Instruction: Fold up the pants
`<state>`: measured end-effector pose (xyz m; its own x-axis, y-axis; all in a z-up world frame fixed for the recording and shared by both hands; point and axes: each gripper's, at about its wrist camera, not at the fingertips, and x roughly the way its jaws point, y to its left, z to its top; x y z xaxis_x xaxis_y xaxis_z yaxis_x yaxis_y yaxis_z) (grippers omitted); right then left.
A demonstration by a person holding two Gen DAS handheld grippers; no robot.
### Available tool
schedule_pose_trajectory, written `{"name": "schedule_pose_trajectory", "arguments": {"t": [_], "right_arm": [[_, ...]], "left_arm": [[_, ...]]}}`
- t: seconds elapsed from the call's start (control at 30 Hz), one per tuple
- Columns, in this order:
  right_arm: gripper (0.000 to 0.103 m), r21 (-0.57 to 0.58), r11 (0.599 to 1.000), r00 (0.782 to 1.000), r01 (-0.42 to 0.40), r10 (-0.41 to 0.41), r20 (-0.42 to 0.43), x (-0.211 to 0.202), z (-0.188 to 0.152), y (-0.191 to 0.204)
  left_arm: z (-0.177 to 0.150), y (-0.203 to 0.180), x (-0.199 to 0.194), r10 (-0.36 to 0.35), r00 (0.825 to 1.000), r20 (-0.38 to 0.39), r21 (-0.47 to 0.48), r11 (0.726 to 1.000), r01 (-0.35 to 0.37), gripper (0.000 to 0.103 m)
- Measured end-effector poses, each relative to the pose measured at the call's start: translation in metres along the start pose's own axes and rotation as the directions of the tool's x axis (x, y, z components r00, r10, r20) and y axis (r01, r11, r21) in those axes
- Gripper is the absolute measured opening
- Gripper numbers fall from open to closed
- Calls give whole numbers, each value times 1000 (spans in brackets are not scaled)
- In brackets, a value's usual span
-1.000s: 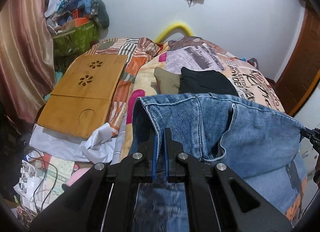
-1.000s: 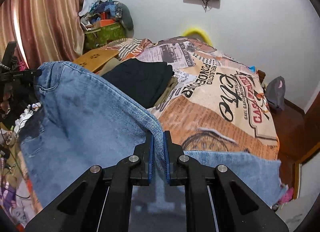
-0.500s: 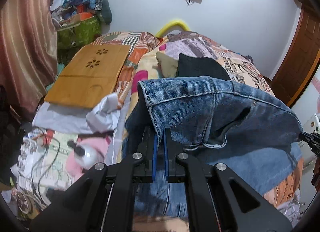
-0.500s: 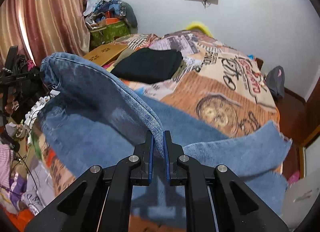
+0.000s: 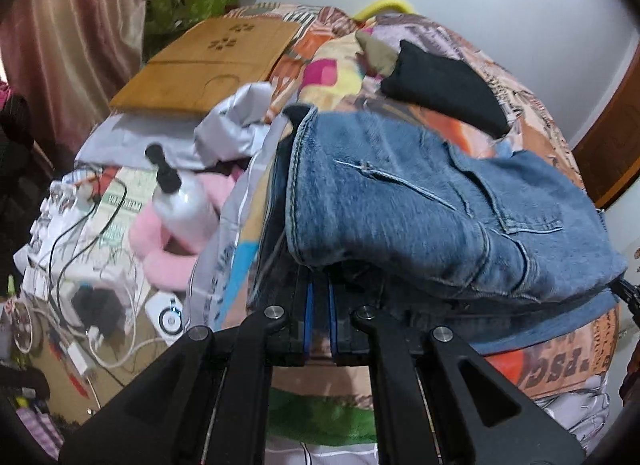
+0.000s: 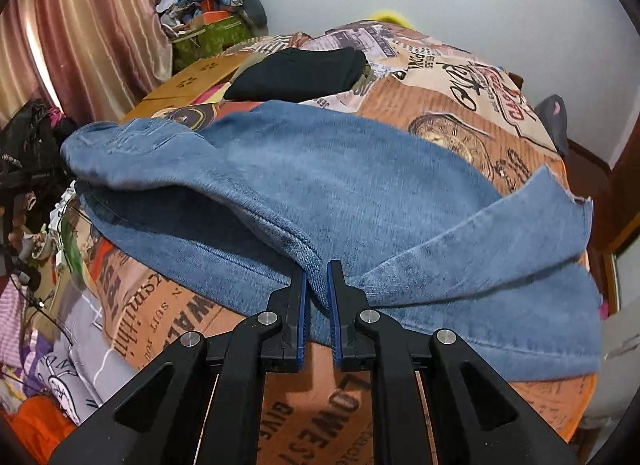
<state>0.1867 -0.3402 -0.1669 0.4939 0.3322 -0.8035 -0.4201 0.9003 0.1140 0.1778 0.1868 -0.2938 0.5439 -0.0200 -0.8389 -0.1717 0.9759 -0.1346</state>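
Blue denim pants (image 5: pixel 420 201) lie folded over themselves on the bed's printed cover (image 6: pixel 460 113). In the left wrist view my left gripper (image 5: pixel 318 285) is shut on the waistband corner, low over the near edge of the bed. In the right wrist view the pants (image 6: pixel 320 177) stretch from left to right, with the leg ends doubled over at the right. My right gripper (image 6: pixel 317 269) is shut on the folded denim edge, just above the cover.
A folded black garment (image 5: pixel 444 85) and an olive one lie further up the bed. A wooden lap tray (image 5: pixel 208 61) lies at the left. Left of the bed are a silver bottle (image 5: pixel 180 205), a pink cushion and cables. A door frame stands at the right.
Both grippers have come down and back toward the near edge of the bed. The raised denim has dropped onto the layer below and now lies folded.
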Motion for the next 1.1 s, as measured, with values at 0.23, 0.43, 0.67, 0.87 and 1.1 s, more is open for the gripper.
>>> {"name": "schedule_pose_trajectory", "arguments": {"t": [0.23, 0.43, 0.67, 0.87, 1.1], "right_arm": [[17, 7, 1000, 1000, -8, 8, -11, -6, -2, 4], [27, 57, 998, 1000, -24, 24, -8, -24, -3, -10], [30, 167, 986, 997, 29, -41, 68, -61, 2, -59], [39, 227, 968, 983, 112, -142, 120, -84, 13, -106], [44, 293, 934, 967, 204, -239, 87, -77, 23, -174]], "left_arm": [[-7, -2, -23, 68, 997, 19, 16, 998, -68, 6], [7, -8, -62, 93, 993, 78, 28, 995, -95, 7], [46, -60, -85, 62, 986, 157, 105, 991, -79, 36], [83, -140, -74, -34, 983, 180, 193, 981, -1, 49], [116, -228, -34, -106, 981, 164, 264, 963, 60, 66]]}}
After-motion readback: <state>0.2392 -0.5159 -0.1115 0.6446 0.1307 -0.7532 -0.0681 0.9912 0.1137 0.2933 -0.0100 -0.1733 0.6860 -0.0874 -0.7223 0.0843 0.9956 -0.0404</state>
